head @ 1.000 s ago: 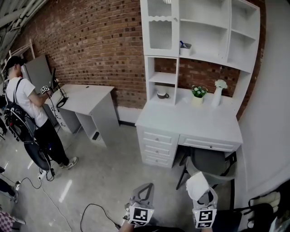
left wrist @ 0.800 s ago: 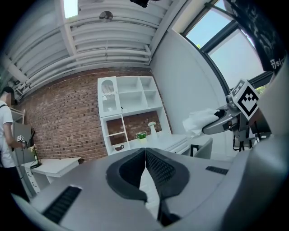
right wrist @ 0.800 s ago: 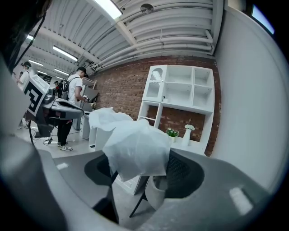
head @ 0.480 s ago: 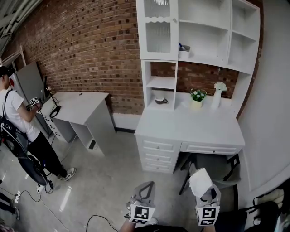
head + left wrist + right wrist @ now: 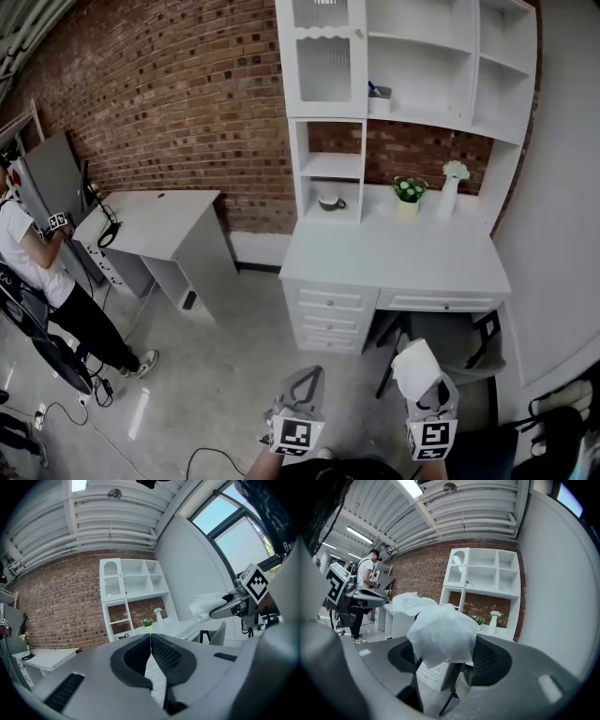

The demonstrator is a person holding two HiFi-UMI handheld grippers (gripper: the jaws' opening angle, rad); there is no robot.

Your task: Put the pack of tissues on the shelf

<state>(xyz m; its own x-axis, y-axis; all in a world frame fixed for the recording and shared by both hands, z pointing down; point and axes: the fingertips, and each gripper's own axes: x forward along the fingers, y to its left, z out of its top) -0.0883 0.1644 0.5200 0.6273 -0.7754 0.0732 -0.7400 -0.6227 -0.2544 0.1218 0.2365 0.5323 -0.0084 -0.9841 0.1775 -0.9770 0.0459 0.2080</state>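
A white, crinkly pack of tissues sits between the jaws of my right gripper, low at the right of the head view. In the right gripper view the pack fills the gap, and the right gripper is shut on it. My left gripper is beside it, shut and empty; its jaws meet in the left gripper view. That view also has the pack at the right. The white shelf unit stands ahead on the white desk, well beyond both grippers.
On the desk are a potted plant, a white vase and a cup in a cubby. A grey chair is tucked under the desk. A side table and a person are at the left. A cable lies on the floor.
Both grippers have moved toward the desk, the right one still carrying the tissue pack. The desk and shelves look nearer and the person has slid to the left edge.
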